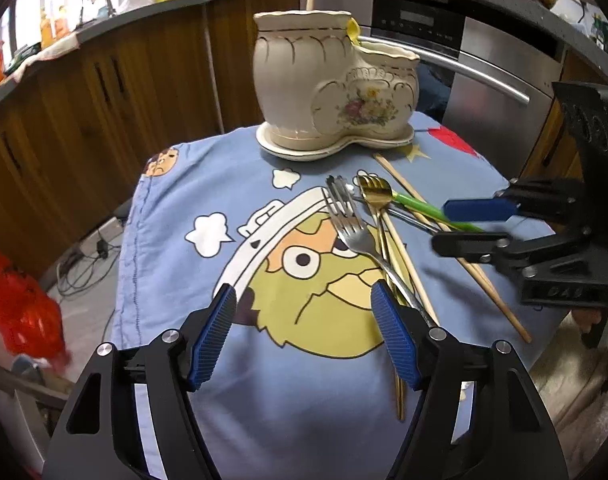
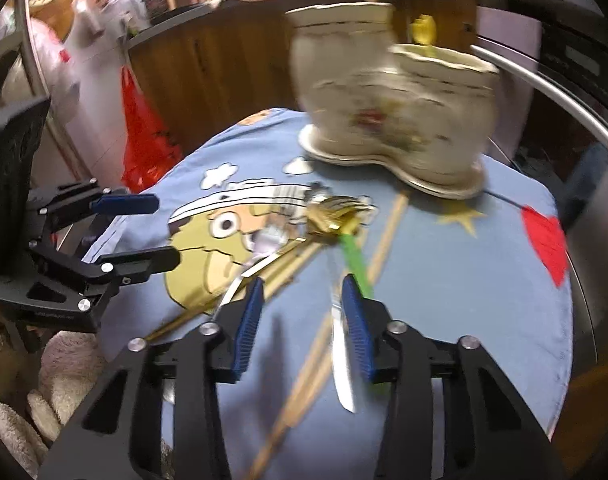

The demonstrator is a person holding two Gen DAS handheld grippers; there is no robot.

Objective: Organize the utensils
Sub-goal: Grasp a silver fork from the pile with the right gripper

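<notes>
Blue-padded jaws of the left gripper (image 1: 304, 300) stand wide apart with nothing between them, over the cartoon-printed blue cloth (image 1: 176, 208) that covers the counter. Just past its right pad lies the utensil pile: a silver fork (image 1: 349, 226) with tines toward the holder, a gold fork (image 1: 373, 188) beside it, a green-handled utensil (image 1: 423, 206) crossing behind them, and wooden chopsticks (image 1: 455, 252) running slantwise toward the counter's right edge. In the right wrist view a silver knife (image 2: 341, 364) lies just inside the right pad of the right gripper (image 2: 302, 294), whose jaws are partly open and grasp nothing, low over the handles. A cream ceramic utensil holder (image 1: 327, 92), two joined pots on a saucer, sits at the counter's far edge, apart from the pile. Bare cloth lies left of the pile to the counter's left edge.
</notes>
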